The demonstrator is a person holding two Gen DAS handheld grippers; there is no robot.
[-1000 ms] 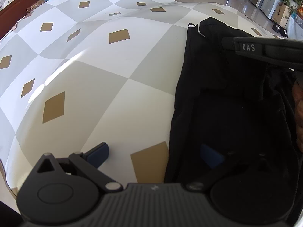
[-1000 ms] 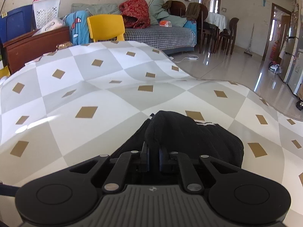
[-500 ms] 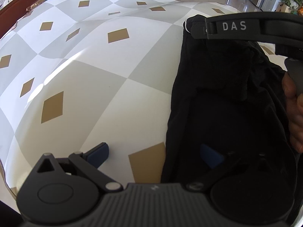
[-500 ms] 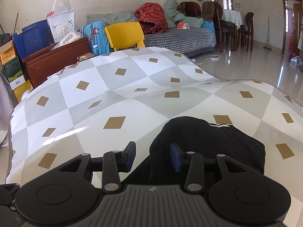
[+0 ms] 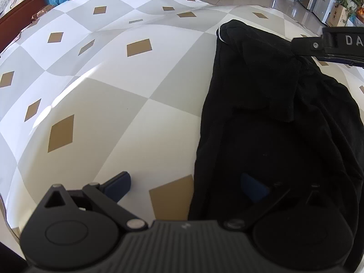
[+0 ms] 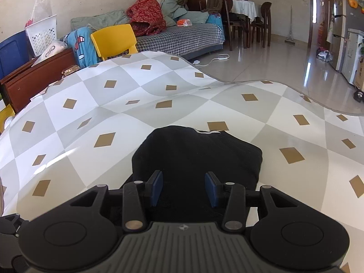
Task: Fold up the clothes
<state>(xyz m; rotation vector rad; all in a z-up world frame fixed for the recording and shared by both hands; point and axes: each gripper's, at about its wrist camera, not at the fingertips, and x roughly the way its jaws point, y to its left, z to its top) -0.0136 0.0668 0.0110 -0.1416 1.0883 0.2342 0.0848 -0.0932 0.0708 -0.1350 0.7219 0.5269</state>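
Where the glossy checkered tablecloth [image 5: 109,104] swells smooth in grey, cream and tan diamonds, sits wide apart at six o'clock: left gripper [image 5: 186,185], one blue pad on cloth, the other over the black garment [image 5: 273,125]. Lies at three o'clock, soft, ribbed, matte, white-piped, rumpled. Hovers above it, spread and clear of fabric: right gripper [image 6: 183,187], blocky blue pads [image 6: 157,187] pinching nothing.
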